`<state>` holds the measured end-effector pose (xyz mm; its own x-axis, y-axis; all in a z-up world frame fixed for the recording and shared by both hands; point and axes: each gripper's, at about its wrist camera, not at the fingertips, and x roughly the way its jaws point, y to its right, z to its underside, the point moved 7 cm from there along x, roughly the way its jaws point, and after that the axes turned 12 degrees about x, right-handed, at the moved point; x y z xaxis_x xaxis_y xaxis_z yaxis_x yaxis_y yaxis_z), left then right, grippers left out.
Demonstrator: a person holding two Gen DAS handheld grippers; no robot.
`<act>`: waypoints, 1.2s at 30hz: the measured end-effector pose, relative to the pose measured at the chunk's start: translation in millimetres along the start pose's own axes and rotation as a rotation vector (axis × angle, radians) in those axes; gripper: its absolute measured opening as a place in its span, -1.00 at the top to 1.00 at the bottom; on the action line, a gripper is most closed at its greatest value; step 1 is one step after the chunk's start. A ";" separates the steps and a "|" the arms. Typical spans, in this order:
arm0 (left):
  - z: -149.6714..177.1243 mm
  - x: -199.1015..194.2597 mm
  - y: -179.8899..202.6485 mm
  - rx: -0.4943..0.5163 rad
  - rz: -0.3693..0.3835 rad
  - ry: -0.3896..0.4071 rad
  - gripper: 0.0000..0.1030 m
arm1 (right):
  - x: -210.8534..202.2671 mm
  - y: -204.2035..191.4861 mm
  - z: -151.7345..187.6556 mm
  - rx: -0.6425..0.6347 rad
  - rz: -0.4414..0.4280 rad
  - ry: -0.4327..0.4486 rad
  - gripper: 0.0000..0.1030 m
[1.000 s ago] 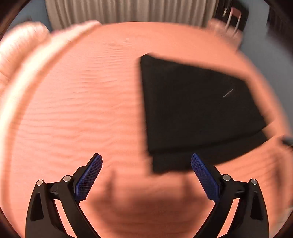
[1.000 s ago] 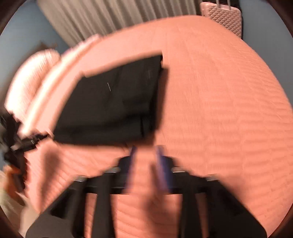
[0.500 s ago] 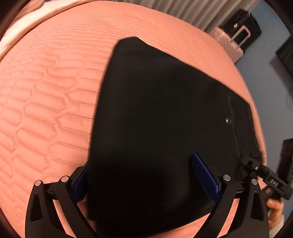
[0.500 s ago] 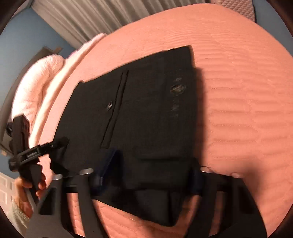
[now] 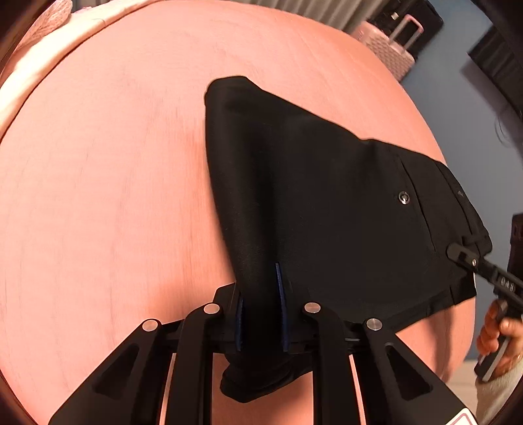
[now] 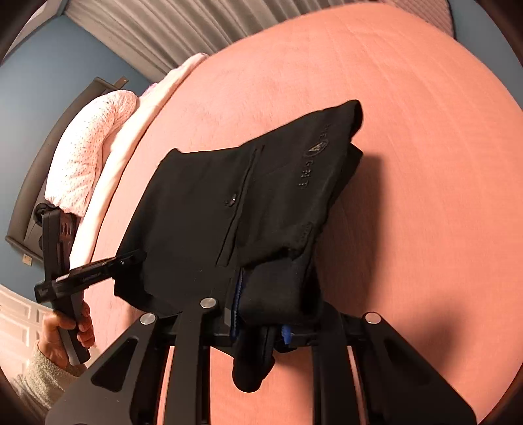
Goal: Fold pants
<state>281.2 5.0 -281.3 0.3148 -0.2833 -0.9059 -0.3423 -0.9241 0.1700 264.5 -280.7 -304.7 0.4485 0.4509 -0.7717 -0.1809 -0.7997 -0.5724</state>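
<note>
Folded black pants (image 5: 327, 212) lie on the pink quilted bed cover (image 5: 114, 163), and their near edge is bunched and raised off it. My left gripper (image 5: 259, 281) has its jaws closing, blue pads pressing a thick fold at the pants' near left corner. In the right wrist view the pants (image 6: 212, 196) show a pocket button and a logo. My right gripper (image 6: 261, 294) is also closing, its pads pinching the layered near right corner, with fabric hanging below. Each gripper shows in the other view at the far corner: the right gripper (image 5: 457, 253) and the left gripper (image 6: 130, 258).
A white dotted pillow (image 6: 88, 157) lies at the bed's head on the left. A pink suitcase (image 5: 389, 49) stands past the bed's far side, under grey curtains (image 6: 179, 26). A person's hands (image 6: 65, 330) (image 5: 497, 327) hold the gripper handles at the near edge.
Both grippers came down from above the bed onto the pants' near edge and went from wide open to pinching it. That edge now bunches up off the cover.
</note>
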 end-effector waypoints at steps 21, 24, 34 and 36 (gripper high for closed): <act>34.9 -122.8 87.3 0.186 -0.531 0.156 -0.56 | -142.8 -25.1 84.9 -0.113 0.419 0.412 -0.82; 40.7 -135.1 108.0 0.173 -0.501 0.191 -0.68 | -148.8 -43.2 94.8 -0.116 0.384 0.436 -0.83; 67.1 -151.3 136.8 0.109 -0.404 0.186 -0.68 | -161.1 -61.0 115.2 -0.112 0.357 0.467 -0.84; 69.4 -151.2 140.0 0.112 -0.409 0.187 -0.68 | -162.5 -63.6 117.7 -0.127 0.365 0.478 -0.84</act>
<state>124.2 -63.7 -147.5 0.5947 0.0480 -0.8025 -0.2472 -0.9389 -0.2394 100.1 -256.4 -175.5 0.7252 -0.0653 -0.6855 -0.3047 -0.9231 -0.2345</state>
